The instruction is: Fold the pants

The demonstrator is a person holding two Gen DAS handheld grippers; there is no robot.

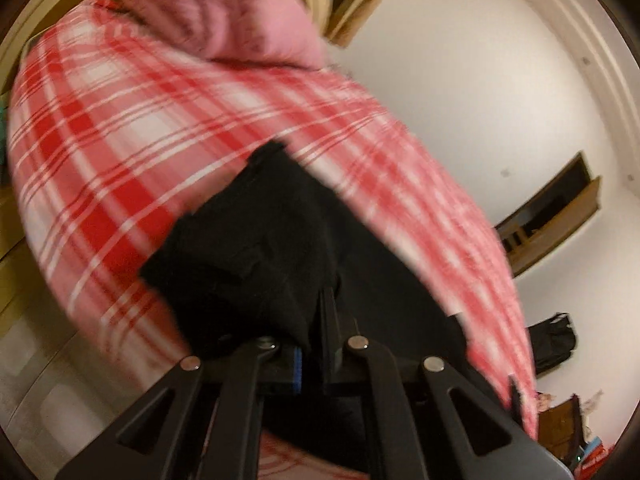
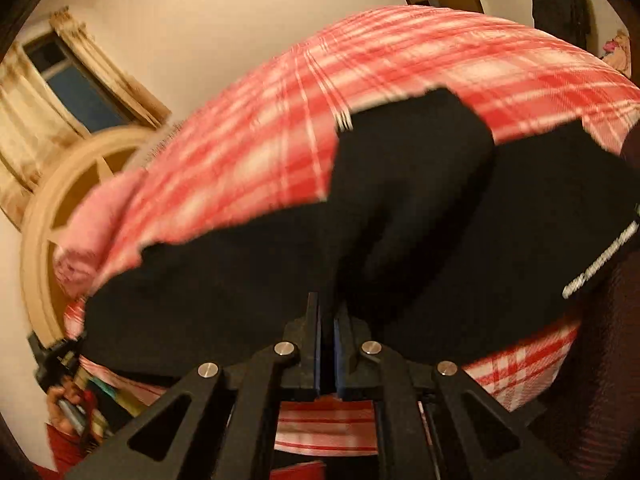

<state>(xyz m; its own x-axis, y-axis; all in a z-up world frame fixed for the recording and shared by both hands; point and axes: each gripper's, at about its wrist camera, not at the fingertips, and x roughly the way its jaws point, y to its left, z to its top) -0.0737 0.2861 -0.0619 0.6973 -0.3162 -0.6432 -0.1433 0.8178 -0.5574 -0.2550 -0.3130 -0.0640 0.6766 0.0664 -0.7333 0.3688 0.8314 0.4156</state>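
Red-and-white plaid bed cover (image 1: 120, 140), spread wide, filling most of both views. Pink pillow (image 1: 224, 12) at far end against rounded wooden headboard (image 2: 52, 184). Black pants (image 2: 400, 220) bunched mid-bed on the plaid, partly lifted toward both cameras, white printed strip (image 2: 596, 256) along 1 edge at right of right wrist view.

Left gripper (image 1: 320, 320): jaws clenched, black cloth draped over and around the fingers; looks like a pinch on the pants, exact bite hidden by fabric. Right gripper (image 2: 326, 320): jaws clamped tight on a fold of the pants, blue pads nearly touching, cloth rising straight out of the gap.

Both views smeared by motion blur, fine detail of seams and hems not readable.

Risks, judged from this layout:
- Uneven lift. 2 pinches on bunched cloth, not clearly at matching corners, so skewed fold, legs misaligned.
- Thin bite slipping. Only a small tuck visible between right pads; weight of hanging cloth likely to pull it free mid-swing.
- Extra layer caught. Pants heaped, so possibly 2 layers or wrong edge grabbed, giving a twisted fold.
- Plaid cover snagged together with pants, dragged up, wrinkling the work surface. Cannot tell from here whether cover is clear of the left jaws.
- Fast motion flinging free leg off bed edge.
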